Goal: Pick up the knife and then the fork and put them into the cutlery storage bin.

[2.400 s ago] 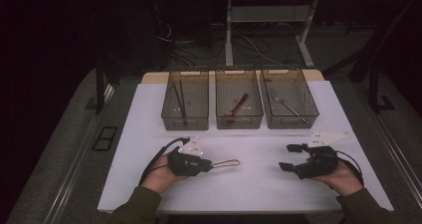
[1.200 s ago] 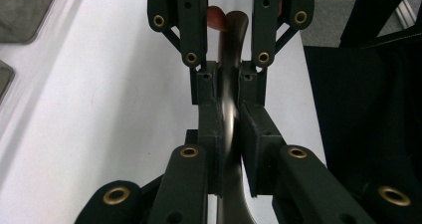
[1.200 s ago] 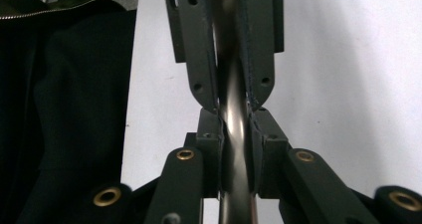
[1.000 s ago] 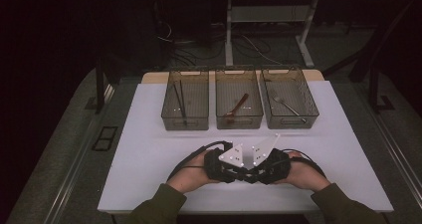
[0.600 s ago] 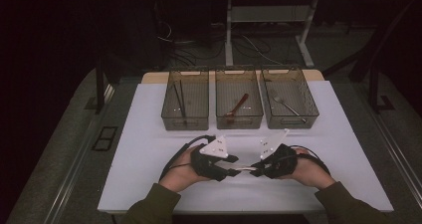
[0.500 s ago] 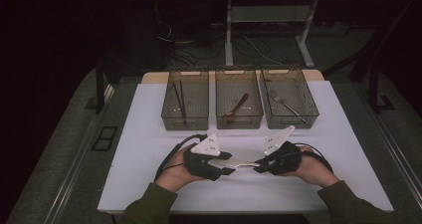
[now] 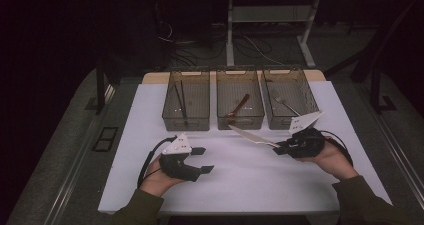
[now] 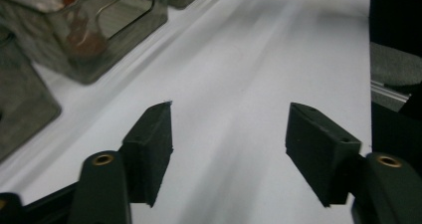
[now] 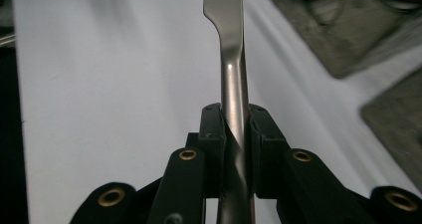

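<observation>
The right gripper (image 7: pixel 280 147) holds a metal knife (image 7: pixel 252 136). Its jaws are clamped tight on the handle. In the right gripper view, the two black pads (image 9: pixel 211 144) press on both sides of the shiny knife (image 9: pixel 233 69), and the flat blade sticks out ahead. In the high view, the knife points to the left and a bit toward the bins, up off the white table (image 7: pixel 250 180). Its tip is just in front of the middle bin (image 7: pixel 240 99).

The left gripper (image 7: pixel 202 160) is near the front left part of the table, well apart from the knife. Its jaws have just been opening and now stand apart with nothing between them. In the left gripper view, the pads (image 8: pixel 154 149) hang over bare white table.

Three see-through bins stand in a row at the back of the table. The left bin (image 7: pixel 185 100) has a thin dark stick in it. The middle bin has a brown spoon (image 7: pixel 239 106). The right bin (image 7: pixel 291 97) has a silver spoon (image 7: pixel 282 102).
</observation>
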`<state>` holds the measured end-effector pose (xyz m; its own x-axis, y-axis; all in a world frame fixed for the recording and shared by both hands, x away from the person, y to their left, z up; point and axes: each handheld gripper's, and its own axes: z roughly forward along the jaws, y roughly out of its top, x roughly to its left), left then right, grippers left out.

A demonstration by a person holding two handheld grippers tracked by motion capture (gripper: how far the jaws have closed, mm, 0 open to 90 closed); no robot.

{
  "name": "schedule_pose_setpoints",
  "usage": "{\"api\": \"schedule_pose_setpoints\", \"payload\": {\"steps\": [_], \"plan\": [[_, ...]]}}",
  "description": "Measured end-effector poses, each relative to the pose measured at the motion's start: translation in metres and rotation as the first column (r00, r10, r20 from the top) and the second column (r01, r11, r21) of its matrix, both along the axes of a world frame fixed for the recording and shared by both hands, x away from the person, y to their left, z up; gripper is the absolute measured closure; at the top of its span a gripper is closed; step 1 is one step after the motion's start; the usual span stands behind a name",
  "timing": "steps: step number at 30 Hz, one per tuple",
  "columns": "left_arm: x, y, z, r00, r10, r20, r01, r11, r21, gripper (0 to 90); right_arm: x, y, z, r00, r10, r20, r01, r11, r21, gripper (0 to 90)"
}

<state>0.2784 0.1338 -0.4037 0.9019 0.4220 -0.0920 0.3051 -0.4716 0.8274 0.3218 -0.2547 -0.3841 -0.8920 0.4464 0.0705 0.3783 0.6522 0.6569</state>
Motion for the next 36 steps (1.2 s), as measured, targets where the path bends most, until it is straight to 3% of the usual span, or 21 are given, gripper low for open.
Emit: {"api": "schedule_pose_setpoints", "payload": {"steps": [2, 4, 9, 16, 25, 28, 36], "plan": [[-0.002, 0.002, -0.005, 0.9996, 0.025, -0.010, -0.025, 0.9996, -0.014, 31.9, 0.004, -0.006, 0.003, 0.9993, -0.037, 0.005, 0.037, 0.999, 0.009, 78.8], [-0.004, 0.006, -0.008, 0.9993, 0.035, -0.013, -0.035, 0.9994, -0.001, 28.9, 0.008, -0.012, 0.006, 0.9975, -0.070, 0.010, 0.070, 0.997, 0.015, 78.8], [-0.009, 0.014, -0.015, 0.9973, 0.073, -0.004, -0.073, 0.9973, 0.001, 20.9, 0.020, -0.028, 0.015, 0.9873, -0.157, 0.023, 0.156, 0.987, 0.034, 78.8], [-0.007, 0.020, -0.022, 0.9940, 0.109, -0.008, -0.109, 0.9940, 0.001, 11.3, 0.043, -0.047, 0.031, 0.9595, -0.279, 0.037, 0.278, 0.960, 0.045, 78.8], [-0.006, 0.016, -0.024, 0.9926, 0.121, -0.012, -0.121, 0.9927, 0.007, 0.0, 0.082, -0.067, 0.041, 0.9083, -0.418, 0.026, 0.418, 0.909, 0.008, 78.8], [-0.006, 0.016, -0.024, 0.9926, 0.121, -0.009, -0.121, 0.9926, 0.009, 0.0, 0.098, -0.072, 0.039, 0.8843, -0.467, 0.009, 0.467, 0.884, -0.001, 78.8], [-0.007, 0.015, -0.025, 0.9935, 0.114, -0.011, -0.114, 0.9935, 0.011, 0.0, 0.131, -0.072, 0.025, 0.8398, -0.542, -0.032, 0.541, 0.840, -0.023, 78.8]]}}
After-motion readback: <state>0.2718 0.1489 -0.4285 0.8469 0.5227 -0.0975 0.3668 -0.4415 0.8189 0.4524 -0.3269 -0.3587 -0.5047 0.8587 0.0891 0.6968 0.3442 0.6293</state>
